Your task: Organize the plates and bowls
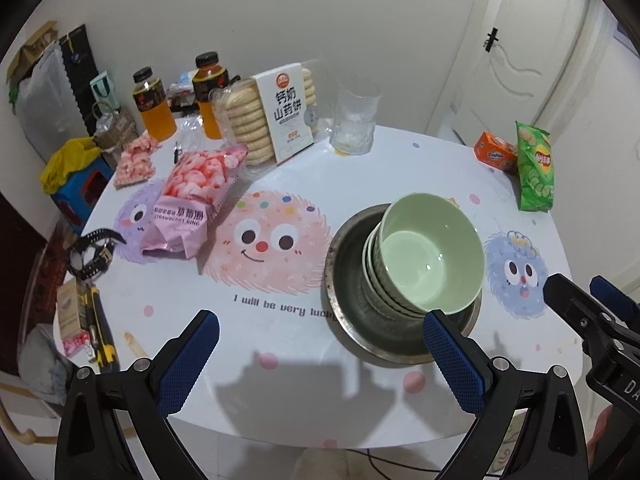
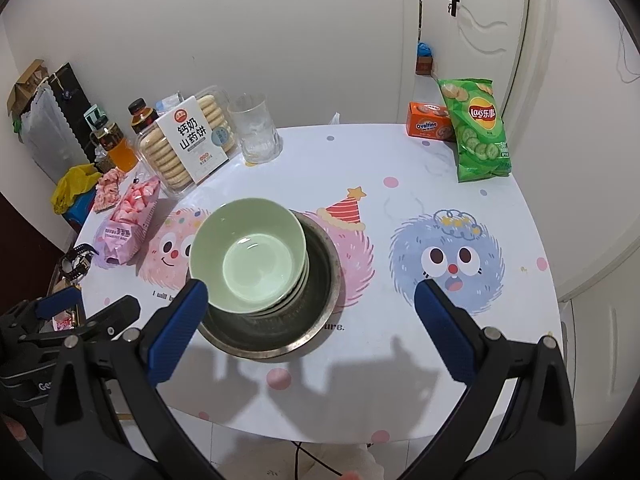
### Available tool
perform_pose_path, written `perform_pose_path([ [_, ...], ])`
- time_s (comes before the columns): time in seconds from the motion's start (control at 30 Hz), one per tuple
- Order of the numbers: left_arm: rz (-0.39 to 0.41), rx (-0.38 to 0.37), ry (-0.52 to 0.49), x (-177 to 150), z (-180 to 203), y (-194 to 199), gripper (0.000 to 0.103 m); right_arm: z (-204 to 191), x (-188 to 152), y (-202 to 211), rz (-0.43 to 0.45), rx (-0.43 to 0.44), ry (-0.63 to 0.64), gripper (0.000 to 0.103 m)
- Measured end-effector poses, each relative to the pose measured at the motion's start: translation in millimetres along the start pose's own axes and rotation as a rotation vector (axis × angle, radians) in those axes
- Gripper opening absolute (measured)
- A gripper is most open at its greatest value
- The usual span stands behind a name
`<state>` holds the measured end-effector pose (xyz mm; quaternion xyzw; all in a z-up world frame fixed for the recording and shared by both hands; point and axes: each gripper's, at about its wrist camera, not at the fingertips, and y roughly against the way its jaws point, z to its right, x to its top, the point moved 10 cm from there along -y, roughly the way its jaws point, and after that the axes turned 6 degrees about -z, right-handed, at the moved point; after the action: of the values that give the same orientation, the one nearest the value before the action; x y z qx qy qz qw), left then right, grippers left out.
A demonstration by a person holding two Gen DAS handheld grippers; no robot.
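While the left claw (image 1: 320, 356) hangs spread wide and empty above the tabletop (image 1: 280, 380), green bowls (image 1: 430, 254) sit stacked in a metal basin (image 1: 348, 280) just ahead. From the right wrist, the right claw (image 2: 312, 332) also gapes empty, its left finger (image 2: 180, 328) overlapping the basin (image 2: 320, 276) holding the bowls (image 2: 248, 252).

Both tongs hover side by side, jaws spread wide and empty: left tongs (image 1: 322, 354) at nine o'clock, right tongs (image 2: 312, 328) at three o'clock.
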<state>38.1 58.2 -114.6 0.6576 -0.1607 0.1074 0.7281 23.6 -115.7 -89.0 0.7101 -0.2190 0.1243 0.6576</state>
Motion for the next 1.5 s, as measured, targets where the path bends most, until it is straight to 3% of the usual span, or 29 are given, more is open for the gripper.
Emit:
perform_pose_path([
  [0.43, 0.006, 0.027, -0.012, 4, -4, 0, 0.103, 5, -7, -7, -0.035, -0.044, 0.012, 0.103],
  [1.5, -0.010, 0.042, -0.005, -2, -6, -3, 0.103, 7, -13, -6, -0.053, -0.054, 0.012, 0.103],
])
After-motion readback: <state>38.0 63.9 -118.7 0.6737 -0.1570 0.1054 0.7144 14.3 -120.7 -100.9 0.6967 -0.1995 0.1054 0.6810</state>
